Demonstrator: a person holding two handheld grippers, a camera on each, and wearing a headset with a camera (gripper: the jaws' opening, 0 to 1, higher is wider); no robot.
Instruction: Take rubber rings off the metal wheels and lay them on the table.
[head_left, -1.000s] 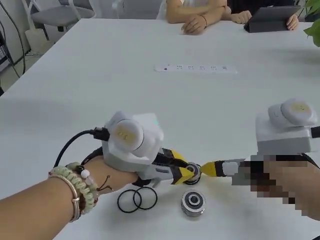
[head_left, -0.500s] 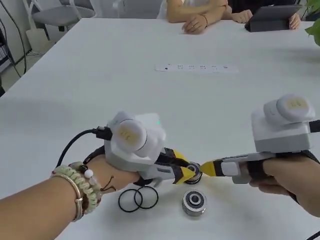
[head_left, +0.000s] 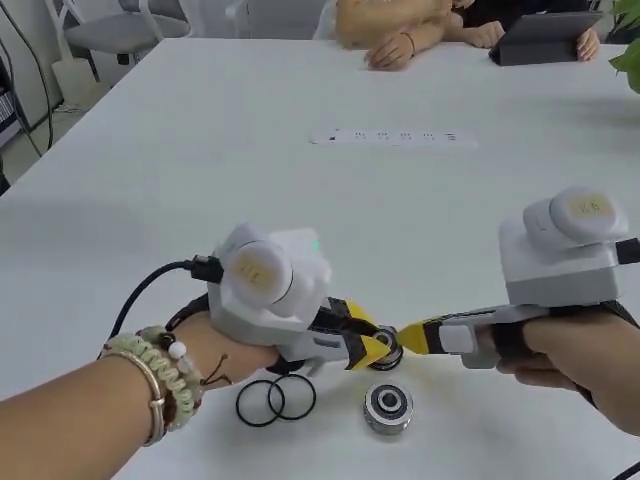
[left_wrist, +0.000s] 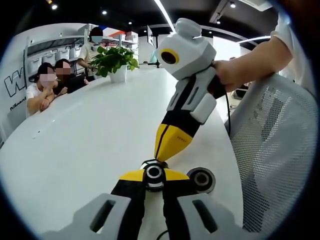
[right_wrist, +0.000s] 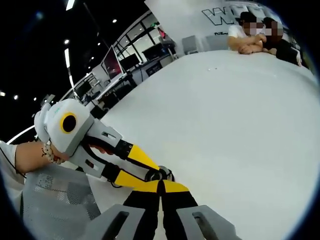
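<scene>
Left tongs (head_left: 378, 347) clamp a small round metal wheel (head_left: 389, 349); right tongs (head_left: 408, 338), pressed together, touch its rim. Beside them lie two thin black rubber rings (head_left: 275, 399) and a second metal wheel (head_left: 387, 405).

head view: we look forward and down over the table (head_left: 300, 180), near | left gripper view: low, facing the right gripper (left_wrist: 161, 156) at 12 o'clock | right gripper view: low, facing the left gripper (right_wrist: 156, 176) at 10 o'clock | all share the wheel (left_wrist: 153, 172)
</scene>
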